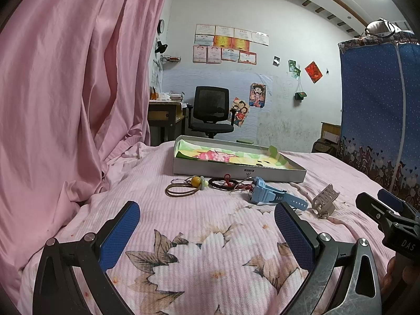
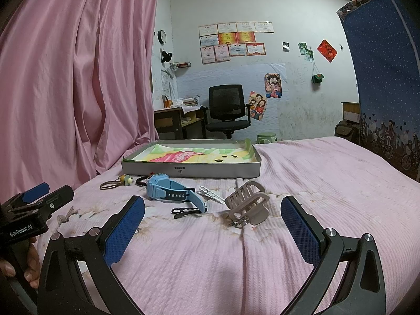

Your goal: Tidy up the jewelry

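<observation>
Left wrist view: the left hand-held gripper (image 1: 207,211) is held above the pink ribbed bedspread (image 1: 199,225), its blue textured pads spread wide with nothing between them.
Jewelry, left wrist view: brown looped cords (image 1: 181,190), an amber bead with a pale green charm (image 1: 198,181), a dark braided bracelet with a red knot (image 1: 223,183), a light blue plastic watch (image 1: 270,193) and a beige claw clip (image 1: 325,200) are laid in a row on the bed, just in front of the tray.
Tray, left wrist view: a shallow grey tray (image 1: 236,170), lined with a colourful printed sheet, is seen with nothing in it.
Right wrist view: the right hand-held gripper (image 2: 212,212) is likewise spread open and empty, with the claw clip (image 2: 248,204) and the watch (image 2: 170,193) lying nearest ahead of it.
Small pieces, right wrist view: a white wavy hair clip (image 2: 211,193) and a black hairpin (image 2: 185,211) are seen beside the watch strap.
Step in hand: the sorting appears not yet begun; the approach to a first piece is judged current.
Next move: a descent over one rigid item, a close, then a carry to the tray (image 2: 191,169) is called for; the thin cords and pins lie flat on soft fabric and are expected to be harder to pinch.
</observation>
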{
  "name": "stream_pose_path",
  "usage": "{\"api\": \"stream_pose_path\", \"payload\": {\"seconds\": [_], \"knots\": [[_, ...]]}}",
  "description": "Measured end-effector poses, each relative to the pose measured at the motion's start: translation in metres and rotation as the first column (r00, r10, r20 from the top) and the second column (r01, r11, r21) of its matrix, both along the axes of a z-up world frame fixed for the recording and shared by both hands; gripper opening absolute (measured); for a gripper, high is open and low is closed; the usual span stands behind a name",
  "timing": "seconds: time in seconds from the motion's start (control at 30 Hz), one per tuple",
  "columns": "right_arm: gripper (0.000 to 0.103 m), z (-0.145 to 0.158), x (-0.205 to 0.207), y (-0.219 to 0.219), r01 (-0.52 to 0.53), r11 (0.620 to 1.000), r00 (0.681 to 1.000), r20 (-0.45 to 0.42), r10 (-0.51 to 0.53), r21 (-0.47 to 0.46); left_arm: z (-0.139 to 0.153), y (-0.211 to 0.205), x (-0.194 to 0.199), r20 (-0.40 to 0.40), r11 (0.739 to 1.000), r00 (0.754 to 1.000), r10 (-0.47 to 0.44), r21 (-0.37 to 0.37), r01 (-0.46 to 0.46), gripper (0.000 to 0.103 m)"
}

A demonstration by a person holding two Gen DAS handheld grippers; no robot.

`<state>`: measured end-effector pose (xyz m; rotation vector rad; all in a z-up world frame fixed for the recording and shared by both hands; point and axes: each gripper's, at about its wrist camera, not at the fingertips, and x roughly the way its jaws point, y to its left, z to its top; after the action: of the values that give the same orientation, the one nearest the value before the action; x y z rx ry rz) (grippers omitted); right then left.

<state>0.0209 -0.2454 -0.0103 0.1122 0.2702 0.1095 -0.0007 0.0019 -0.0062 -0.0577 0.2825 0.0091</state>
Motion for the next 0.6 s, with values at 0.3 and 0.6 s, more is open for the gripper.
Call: {"api": "stream_pose_path", "payload": {"seconds": [0.3,0.6], "knots": [[0.102,-0.0003,0.0005,-0.0001,0.001,1.0,1.0,0.001,-0.001,0.001,0.0016,-0.0001,0.0005,-0.002,1.0,1.0,0.0,-0.001,0.0,0.103],[0.102,0.0,0.0001,-0.0004,0.001,1.0,1.0,0.001,-0.001,0.002,0.0,0.0003,0.0003,-0.002,1.0,1.0,0.0,-0.003,0.0,0.103]]}}
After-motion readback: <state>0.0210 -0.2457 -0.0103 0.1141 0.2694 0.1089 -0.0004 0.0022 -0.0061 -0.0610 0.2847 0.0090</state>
